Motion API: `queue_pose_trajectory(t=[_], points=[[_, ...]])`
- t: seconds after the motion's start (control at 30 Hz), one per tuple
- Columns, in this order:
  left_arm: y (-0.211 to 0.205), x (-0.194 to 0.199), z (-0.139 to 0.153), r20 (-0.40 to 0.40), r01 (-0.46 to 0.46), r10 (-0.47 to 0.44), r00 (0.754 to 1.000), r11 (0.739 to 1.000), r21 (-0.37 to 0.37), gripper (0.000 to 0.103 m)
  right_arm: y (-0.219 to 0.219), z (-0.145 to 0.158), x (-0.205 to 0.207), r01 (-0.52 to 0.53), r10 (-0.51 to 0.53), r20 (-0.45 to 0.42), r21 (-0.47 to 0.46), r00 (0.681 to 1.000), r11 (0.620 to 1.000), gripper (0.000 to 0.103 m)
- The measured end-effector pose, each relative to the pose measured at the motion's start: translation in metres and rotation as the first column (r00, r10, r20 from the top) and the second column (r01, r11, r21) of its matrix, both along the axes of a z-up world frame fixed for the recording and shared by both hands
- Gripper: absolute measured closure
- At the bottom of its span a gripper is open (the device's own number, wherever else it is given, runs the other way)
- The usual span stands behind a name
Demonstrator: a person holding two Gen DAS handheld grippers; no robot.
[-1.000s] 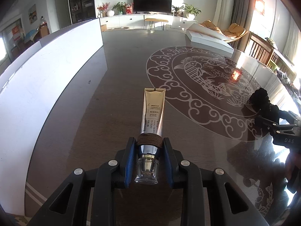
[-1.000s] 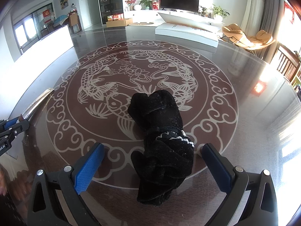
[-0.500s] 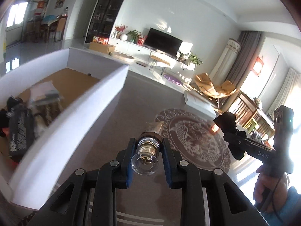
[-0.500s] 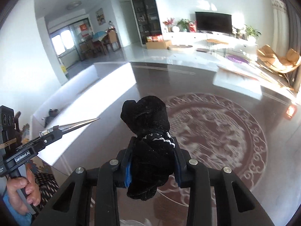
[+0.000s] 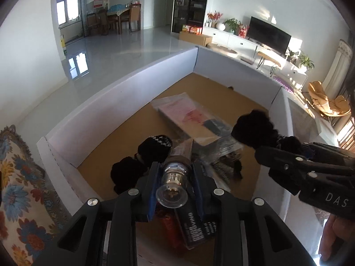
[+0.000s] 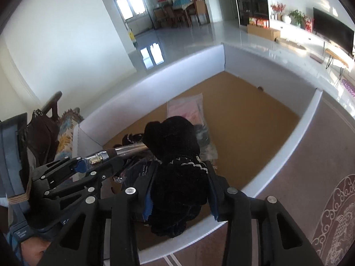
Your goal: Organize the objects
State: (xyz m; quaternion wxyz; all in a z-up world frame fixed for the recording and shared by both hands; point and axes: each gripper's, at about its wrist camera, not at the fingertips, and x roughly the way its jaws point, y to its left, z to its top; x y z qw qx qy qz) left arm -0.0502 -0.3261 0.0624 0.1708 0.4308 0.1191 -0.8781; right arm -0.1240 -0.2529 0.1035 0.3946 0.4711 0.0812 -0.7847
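My left gripper (image 5: 175, 184) is shut on a metallic cosmetic tube (image 5: 175, 175) by its clear cap, held over the near end of a white-walled box (image 5: 124, 82) with a brown floor. The tube also shows in the right wrist view (image 6: 124, 151). My right gripper (image 6: 179, 195) is shut on a black sock bundle (image 6: 175, 155), held over the same box just right of the left gripper; the bundle shows in the left wrist view (image 5: 255, 128).
In the box lie another black sock (image 5: 153, 148), a clear bag with a pink sheet (image 5: 188, 115), a dark printed pack (image 5: 197, 226) and other wrapped items. A floral cushion (image 5: 20, 201) sits left of the box. The patterned dark table (image 6: 310, 177) lies to the right.
Both grippers have lifted their objects off the table and swung left, and now hang over the box. The right gripper closed on the sock bundle a second ago.
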Motion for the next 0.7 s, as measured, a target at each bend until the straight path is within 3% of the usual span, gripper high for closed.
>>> queue_pose_trajectory(t=[0.03,0.07,0.13,0.2,0.3,0.4,0.5,0.7], points=[[-0.002,0.000,-0.002,0.015,-0.001,0.001,1.000,1.000,-0.011,0.066,-0.006,-0.009,-0.002,-0.003,0.002,0.034,0.022,0.999,1.000,0.043],[0.000,0.002,-0.003,0.021,-0.001,0.002,1.000,1.000,-0.025,0.059,-0.008,-0.015,-0.004,0.002,-0.004,0.051,0.028,0.999,1.000,0.038],[0.005,0.008,0.000,0.014,-0.018,0.019,1.000,0.997,-0.074,0.015,-0.003,-0.014,-0.004,0.019,-0.019,0.048,0.011,0.999,1.000,0.026],[0.009,0.019,0.010,-0.035,-0.053,0.048,0.998,0.989,-0.137,0.000,0.009,-0.007,-0.004,0.035,-0.035,0.026,-0.005,0.999,0.999,0.017],[0.018,0.031,0.024,-0.069,-0.100,0.087,0.994,0.972,-0.212,0.000,0.027,0.010,-0.003,0.054,-0.055,-0.021,-0.012,0.998,0.998,0.014],[0.021,0.037,0.034,-0.100,-0.108,0.090,0.991,0.975,-0.194,0.000,0.035,0.024,-0.003,0.066,-0.065,-0.071,0.008,0.995,0.998,0.013],[0.026,0.038,0.039,-0.077,-0.126,0.113,0.991,0.976,-0.180,0.000,0.038,0.032,-0.002,0.072,-0.069,-0.096,0.024,0.993,0.997,0.013],[0.034,0.040,0.040,-0.077,-0.134,0.119,0.990,0.961,-0.241,0.000,0.039,0.035,-0.002,0.071,-0.067,-0.101,0.030,0.993,0.997,0.013]])
